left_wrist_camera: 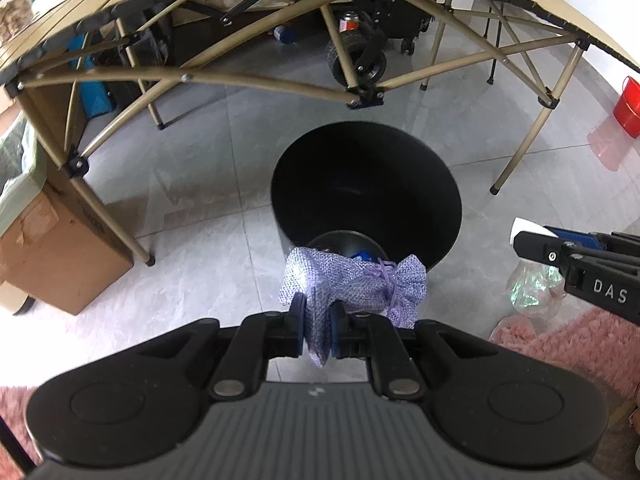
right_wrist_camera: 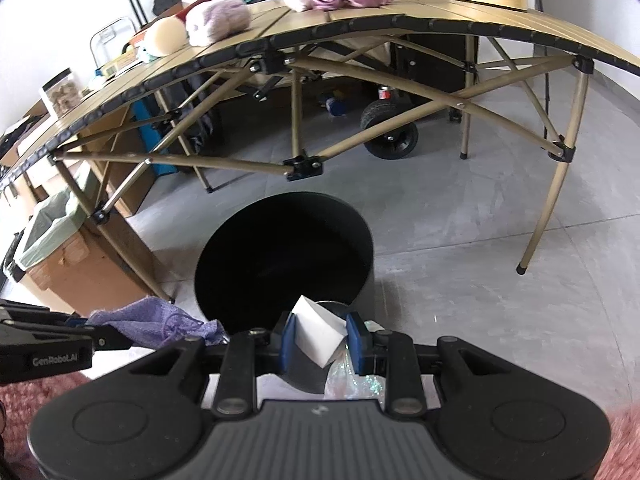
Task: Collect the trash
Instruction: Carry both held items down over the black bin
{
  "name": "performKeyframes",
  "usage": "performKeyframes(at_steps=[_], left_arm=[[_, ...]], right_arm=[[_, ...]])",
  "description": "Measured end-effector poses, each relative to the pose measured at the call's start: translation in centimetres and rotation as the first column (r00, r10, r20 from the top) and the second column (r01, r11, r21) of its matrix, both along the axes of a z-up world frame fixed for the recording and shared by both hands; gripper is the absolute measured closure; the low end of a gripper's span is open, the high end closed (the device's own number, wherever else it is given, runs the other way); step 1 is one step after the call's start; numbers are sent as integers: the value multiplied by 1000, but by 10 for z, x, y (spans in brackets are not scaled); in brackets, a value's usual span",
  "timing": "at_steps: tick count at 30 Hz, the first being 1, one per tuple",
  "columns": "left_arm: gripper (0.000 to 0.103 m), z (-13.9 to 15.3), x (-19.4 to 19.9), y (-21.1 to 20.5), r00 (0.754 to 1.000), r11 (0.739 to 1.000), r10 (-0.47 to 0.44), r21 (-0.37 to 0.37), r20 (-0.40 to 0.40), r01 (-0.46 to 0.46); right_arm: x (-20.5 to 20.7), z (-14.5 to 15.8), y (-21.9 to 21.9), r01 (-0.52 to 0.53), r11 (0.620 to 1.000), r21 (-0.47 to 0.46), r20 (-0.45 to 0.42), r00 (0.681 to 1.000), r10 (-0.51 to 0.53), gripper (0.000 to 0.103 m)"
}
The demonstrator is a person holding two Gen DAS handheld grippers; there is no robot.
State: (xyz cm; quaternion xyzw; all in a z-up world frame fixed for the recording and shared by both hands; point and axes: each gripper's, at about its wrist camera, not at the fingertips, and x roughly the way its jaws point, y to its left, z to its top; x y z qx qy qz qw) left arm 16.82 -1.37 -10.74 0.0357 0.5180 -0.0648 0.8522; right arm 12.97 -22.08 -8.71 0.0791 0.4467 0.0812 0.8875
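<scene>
A black round trash bin [left_wrist_camera: 366,184] stands on the grey tile floor under the front of a folding table; it also shows in the right wrist view [right_wrist_camera: 280,256]. My left gripper [left_wrist_camera: 318,330] is shut on a purple mesh drawstring pouch [left_wrist_camera: 352,284] and holds it just short of the bin's near rim. The pouch also shows at the left of the right wrist view [right_wrist_camera: 156,322]. My right gripper [right_wrist_camera: 322,342] is shut on a folded white piece of paper [right_wrist_camera: 320,330], held over the bin's near rim. A clear iridescent wrapper [right_wrist_camera: 352,380] lies on the floor below it.
A tan folding table [right_wrist_camera: 360,28] with crossed legs spans the back, with plush items on top. A lined cardboard box [left_wrist_camera: 52,252] stands left. A red bucket [left_wrist_camera: 628,106] sits far right. Pink shaggy rug [left_wrist_camera: 568,344] covers the near floor. A wheeled cart [left_wrist_camera: 360,56] stands behind.
</scene>
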Motion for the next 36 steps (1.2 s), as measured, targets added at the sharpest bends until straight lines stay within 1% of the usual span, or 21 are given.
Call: performKeyframes(at_steps=[12, 19, 29, 36], left_arm=[[91, 7, 39, -28, 999, 999, -33, -11, 22, 34], [91, 8, 62, -42, 999, 999, -35, -10, 30, 35], [91, -2, 99, -53, 1000, 1000, 3, -25, 10, -3], [91, -21, 118, -55, 999, 1000, 19, -19, -25, -20]], right_arm=[[28, 7, -20, 79, 997, -10, 38, 996, -79, 77], [47, 10, -34, 113, 994, -7, 58, 992, -112, 77], [80, 15, -46, 150, 989, -1, 80, 985, -150, 77], [99, 9, -41, 144, 989, -12, 77, 987, -143, 77]])
